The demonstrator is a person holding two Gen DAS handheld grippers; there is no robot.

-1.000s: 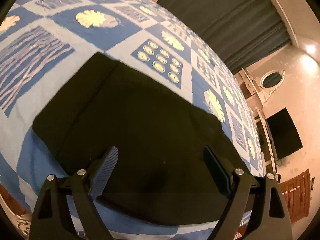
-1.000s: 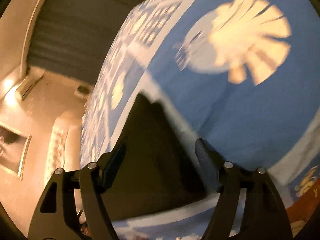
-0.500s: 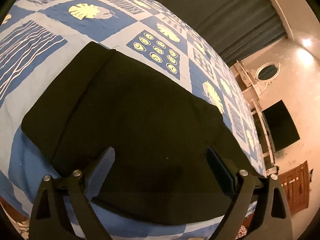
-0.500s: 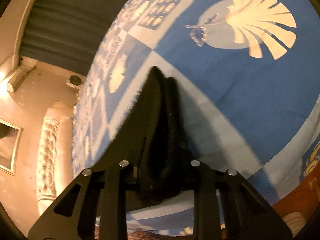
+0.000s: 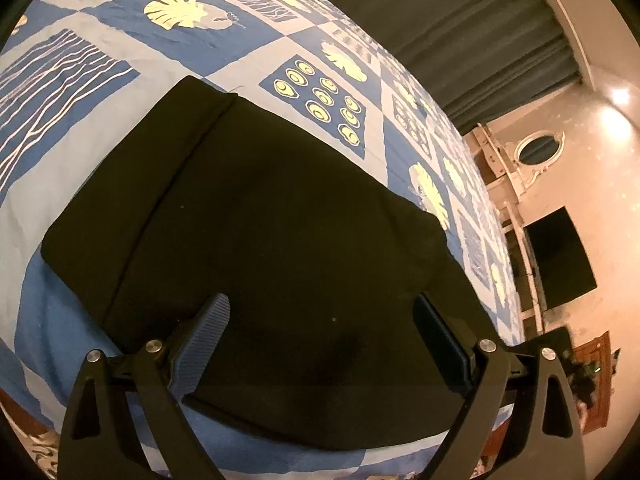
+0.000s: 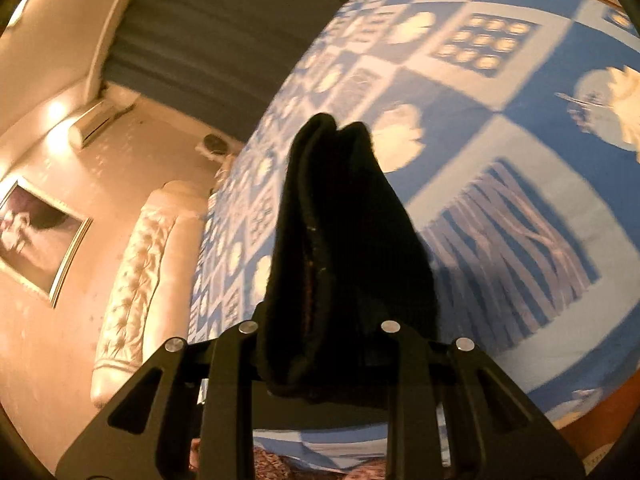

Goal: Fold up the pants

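Left wrist view: black pants [image 5: 272,216] laid flat on a bedspread [image 5: 80,80] of blue and pale squares printed with leaves, wavy lines and oval motifs. Folded into a broad, roughly rectangular block, with a second layer showing as a narrower strip along the left side, set off by a straight ridge. Left gripper [image 5: 320,344] held above the near edge of the pants, fingers spread wide, nothing between them; ribbed pad of the left finger [image 5: 208,340] and dark pad of the right finger both over black fabric, contact not determinable. Beyond the bed: dark curtains [image 5: 460,28], an oval mirror [image 5: 536,150] in a white frame, a dark wall-mounted screen [image 5: 560,256], a ceiling light. Right wrist view: right gripper [image 6: 320,344] closed to a narrow gap, clamped on a thick bundle of the pants [image 6: 340,240]. Bundle standing up and forward out of the fingers, several stacked layers visible at its rounded tip, lifted clear of the bedspread [image 6: 520,140] behind it. Fingertips hidden by the fabric. At left in this view: a tufted cream headboard [image 6: 136,280], a framed picture [image 6: 36,236], a wall air conditioner [image 6: 100,120], dark curtains [image 6: 220,20]. Slight motion blur across the bedspread pattern.
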